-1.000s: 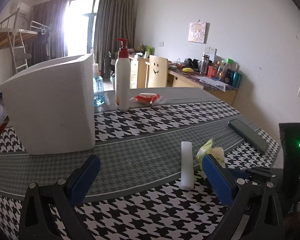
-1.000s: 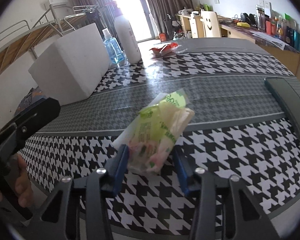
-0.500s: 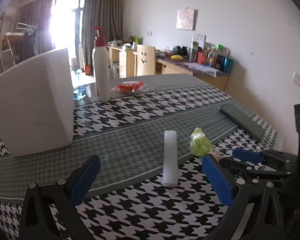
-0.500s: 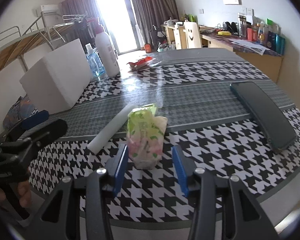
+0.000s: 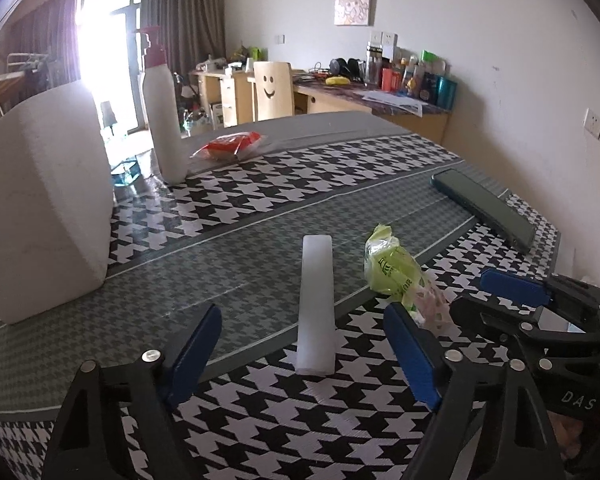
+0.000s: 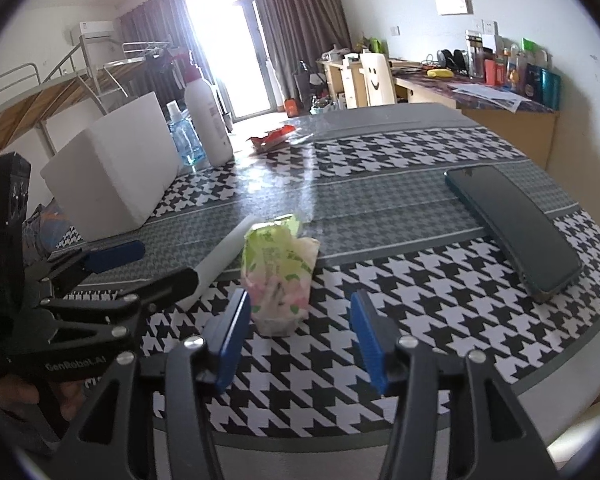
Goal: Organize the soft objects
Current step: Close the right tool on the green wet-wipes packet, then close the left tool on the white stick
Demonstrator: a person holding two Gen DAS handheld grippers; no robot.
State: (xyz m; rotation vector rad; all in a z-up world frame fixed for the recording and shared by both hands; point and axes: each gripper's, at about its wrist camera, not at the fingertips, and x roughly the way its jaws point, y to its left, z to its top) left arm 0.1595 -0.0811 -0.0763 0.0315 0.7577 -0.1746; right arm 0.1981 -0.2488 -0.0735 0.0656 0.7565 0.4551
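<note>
The green tissue pack (image 6: 278, 268) sat on the houndstooth table (image 6: 439, 280) near its front edge, with the white foam strip (image 5: 316, 300) lying just to its left and running away toward the far side. Both looked light and yielding to me. The pack's thin plastic wrap would probably crumple and could slide under a pinch, so I would have taken it across its plump middle rather than by the twisted top. The strip seemed soft but likely to keep its shape, best held across its narrow width near the close end.

The right gripper (image 6: 300, 336) had its blue pads spread to either side of the pack's near end and the jaws were opening; the left pad stood very close to the wrapper, and I could not quite tell whether it brushed it, but nothing was pinched. The left gripper (image 5: 300, 356) straddled the near end of the strip, its jaws wide yet closing, with clear gaps on both sides and the strip between them untouched. A large white foam block (image 5: 40, 200) stood well apart at the far left, and a dark phone (image 6: 515, 232) lay off to the right.
</note>
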